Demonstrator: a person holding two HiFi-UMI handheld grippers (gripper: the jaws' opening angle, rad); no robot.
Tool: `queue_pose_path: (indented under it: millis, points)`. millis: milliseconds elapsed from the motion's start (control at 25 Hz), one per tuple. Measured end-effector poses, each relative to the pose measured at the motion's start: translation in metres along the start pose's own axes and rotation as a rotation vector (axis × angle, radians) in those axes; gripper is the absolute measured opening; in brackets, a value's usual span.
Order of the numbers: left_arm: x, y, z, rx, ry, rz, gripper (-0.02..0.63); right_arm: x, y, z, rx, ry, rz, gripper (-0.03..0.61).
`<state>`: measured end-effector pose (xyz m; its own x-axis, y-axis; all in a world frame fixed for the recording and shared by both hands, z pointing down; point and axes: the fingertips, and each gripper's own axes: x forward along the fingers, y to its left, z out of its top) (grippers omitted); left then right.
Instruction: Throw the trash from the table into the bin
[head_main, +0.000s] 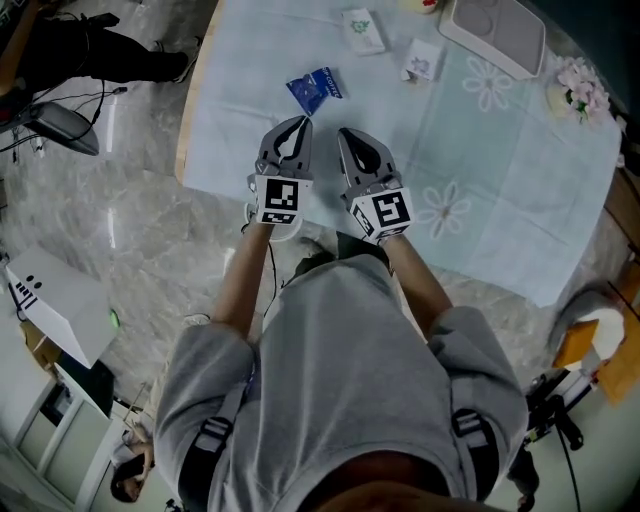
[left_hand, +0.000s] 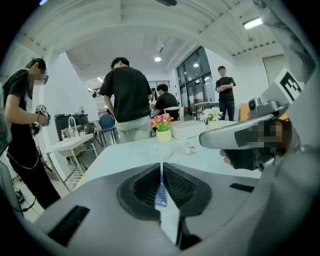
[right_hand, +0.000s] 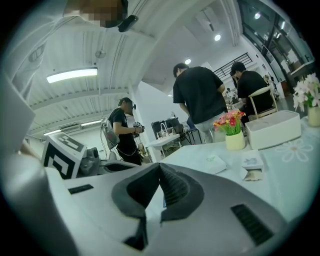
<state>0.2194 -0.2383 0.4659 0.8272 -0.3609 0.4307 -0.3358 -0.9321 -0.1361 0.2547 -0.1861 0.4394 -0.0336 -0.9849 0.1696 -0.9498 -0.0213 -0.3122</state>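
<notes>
**Two Closed Grippers Lining Up on Table Trash**

A person is standing at the near edge of a cloth-covered table (head_main: 520, 220), holding both tools out over it, side by side and pointing toward the far side. A white tray (head_main: 495, 30) is sitting at the far right, likely part of the table setting and not rubbish.

The left gripper (head_main: 300, 122) is hovering with its jaws pressed together and nothing pinched between them. The right gripper (head_main: 343, 133), just beside it, is likewise carrying nothing, its jaws meeting at the tips. Both appear to be closing in on the litter before opening for a pick.

Two white packets (head_main: 363, 30) (head_main: 423, 58) are lying farther off, near the tray. The closest piece, a blue wrapper (head_main: 315, 88), is lying flat on the cloth just beyond the left gripper's tips, apart from them; it is showing as a blue sliver through that gripper's slit. That placement is making it the likely first target.

The bin is not showing in any view.
</notes>
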Motion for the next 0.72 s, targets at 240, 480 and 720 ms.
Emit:
queue_pose_path:
  millis: [240,480,720]
  points:
    - [0.044,0.009,-0.024,0.068,0.097,-0.052,0.123,0.022,-0.012,-0.019,0.031,0.026,0.027,0.006]
    - [0.085,0.01,-0.047,0.162,0.214,-0.169,0.272,0.036,-0.025,-0.032,0.062,0.044,0.034,0.006]
    - [0.11,0.013,-0.068,0.198,0.323,-0.28,0.344,0.042,-0.036,-0.041,0.081,0.053,0.023,0.006]
